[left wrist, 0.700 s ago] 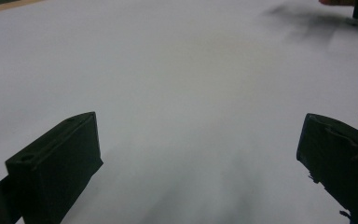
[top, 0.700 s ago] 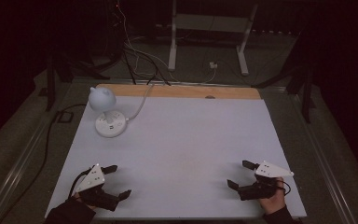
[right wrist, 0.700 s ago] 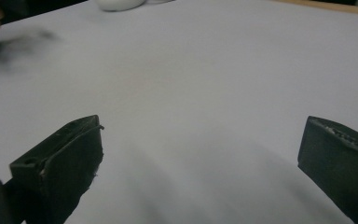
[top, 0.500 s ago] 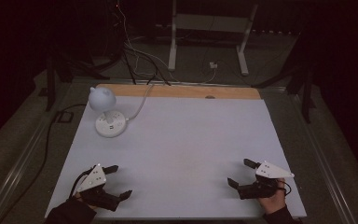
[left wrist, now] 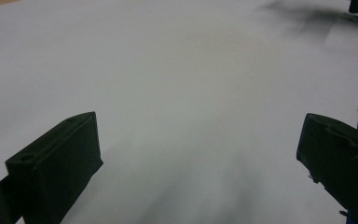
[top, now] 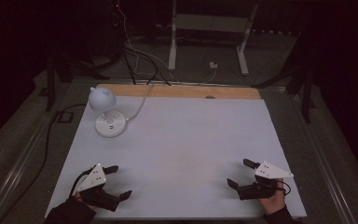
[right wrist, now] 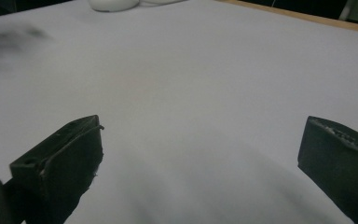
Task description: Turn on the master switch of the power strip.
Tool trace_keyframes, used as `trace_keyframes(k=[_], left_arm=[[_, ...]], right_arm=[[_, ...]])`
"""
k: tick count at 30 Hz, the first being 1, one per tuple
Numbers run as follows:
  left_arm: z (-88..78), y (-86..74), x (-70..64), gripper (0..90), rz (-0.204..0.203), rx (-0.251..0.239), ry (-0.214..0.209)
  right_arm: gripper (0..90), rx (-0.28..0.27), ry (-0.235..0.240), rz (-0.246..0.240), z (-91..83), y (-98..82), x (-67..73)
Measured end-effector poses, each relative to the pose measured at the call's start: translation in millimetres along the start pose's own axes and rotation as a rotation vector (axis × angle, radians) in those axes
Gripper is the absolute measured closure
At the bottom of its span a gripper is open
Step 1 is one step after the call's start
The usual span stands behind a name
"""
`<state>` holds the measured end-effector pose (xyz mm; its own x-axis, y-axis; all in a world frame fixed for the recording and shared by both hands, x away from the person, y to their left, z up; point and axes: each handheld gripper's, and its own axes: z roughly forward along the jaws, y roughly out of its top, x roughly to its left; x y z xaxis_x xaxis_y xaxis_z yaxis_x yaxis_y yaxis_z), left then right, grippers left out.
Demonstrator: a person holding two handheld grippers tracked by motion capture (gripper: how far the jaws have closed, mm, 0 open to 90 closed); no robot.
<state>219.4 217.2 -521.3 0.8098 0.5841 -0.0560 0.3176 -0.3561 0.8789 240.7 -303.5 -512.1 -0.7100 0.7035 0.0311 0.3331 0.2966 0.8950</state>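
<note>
My left gripper (top: 120, 181) rests low over the near left part of the white table top (top: 186, 140), jaws wide apart and nothing between them. My right gripper (top: 241, 173) sits at the near right, also open and empty, held by a hand (top: 271, 204). In the left gripper view the two black fingers (left wrist: 58, 165) frame bare white surface. The right gripper view shows its fingers (right wrist: 63, 165) spread over the same white surface, with the lamp base (right wrist: 113, 4) at the far top edge.
A small white desk lamp (top: 105, 113) with a round base stands at the far left of the table, its cord running off the back. A wooden strip (top: 182, 91) edges the far side. Cables and a metal stand (top: 209, 32) lie on the floor beyond.
</note>
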Motion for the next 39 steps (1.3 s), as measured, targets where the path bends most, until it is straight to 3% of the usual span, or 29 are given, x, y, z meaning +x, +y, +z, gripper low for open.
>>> trace_keyframes(k=[10,20,39], left_arm=[[2.4,1.4,-0.9,0.2,0.002,0.015,-0.014],[5.9,5.8,-2.9,0.2,0.017,0.041,-0.031],[4.8,23.7,-10.1,0.2,0.041,0.032,-0.074]], right_arm=[[0.0,0.008,-0.02,-0.031,0.4,0.2,1.7],[0.0,-0.001,-0.023,-0.029,-1.7,2.3,3.4],[0.0,-0.027,-0.026,-0.026,-3.8,5.5,6.4]])
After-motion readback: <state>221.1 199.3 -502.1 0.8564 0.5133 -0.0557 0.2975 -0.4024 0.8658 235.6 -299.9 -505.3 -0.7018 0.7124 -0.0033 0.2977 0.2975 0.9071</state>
